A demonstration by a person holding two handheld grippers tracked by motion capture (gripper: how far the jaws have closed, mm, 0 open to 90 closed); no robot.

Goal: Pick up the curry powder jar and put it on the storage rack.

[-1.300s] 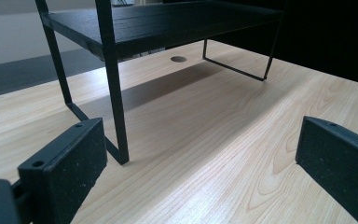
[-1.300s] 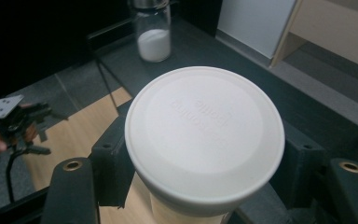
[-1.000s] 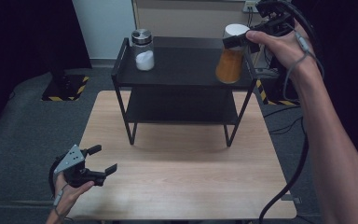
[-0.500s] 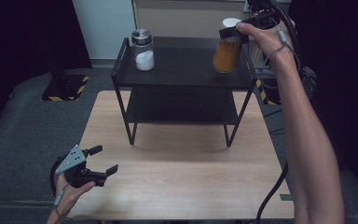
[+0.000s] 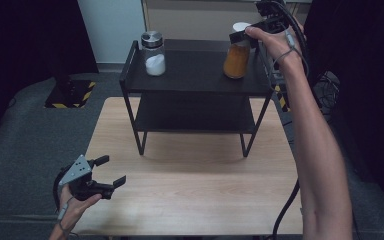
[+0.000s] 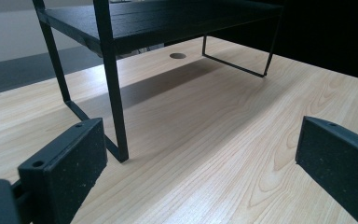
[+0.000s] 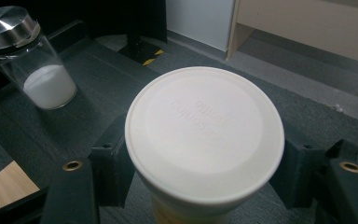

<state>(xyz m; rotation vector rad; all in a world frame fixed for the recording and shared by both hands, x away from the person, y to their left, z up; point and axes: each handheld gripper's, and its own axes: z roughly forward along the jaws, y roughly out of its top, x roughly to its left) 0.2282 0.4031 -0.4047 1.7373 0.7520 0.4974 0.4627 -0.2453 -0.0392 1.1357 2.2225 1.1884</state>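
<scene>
High view: a black two-tier shelf rack (image 5: 195, 75) stands at the far side of a light wooden table (image 5: 195, 185); on its top shelf, at the left, a glass shaker (image 5: 153, 53) with a metal cap and white powder stands upright; at the right end of the same shelf stands an orange-filled jar (image 5: 236, 56) with a white lid, its base on or just above the shelf surface, which one cannot tell; the right gripper (image 5: 247, 34), held in the person's outstretched right hand (image 5: 275, 40), is clamped on the jar just under the lid; the left gripper (image 5: 107, 172) rests low over the near left corner of the table, in the left hand (image 5: 75, 200), jaws spread with nothing between them, well apart from the rack.

Left gripper view: both black jaws stand wide apart at the lower corners, empty; between them lies bare wood grain; a thin leg of the rack (image 6: 114, 93) meets the table just beside the left jaw; the lower shelf runs across the top of the frame.

Right gripper view: the white lid (image 7: 205, 130) of the jar is seen from above, round and faintly embossed; the two jaws press on the jar's sides just beneath the lid's rim; the shaker (image 7: 32, 60) stands apart at the upper left, on the same dark shelf.
</scene>
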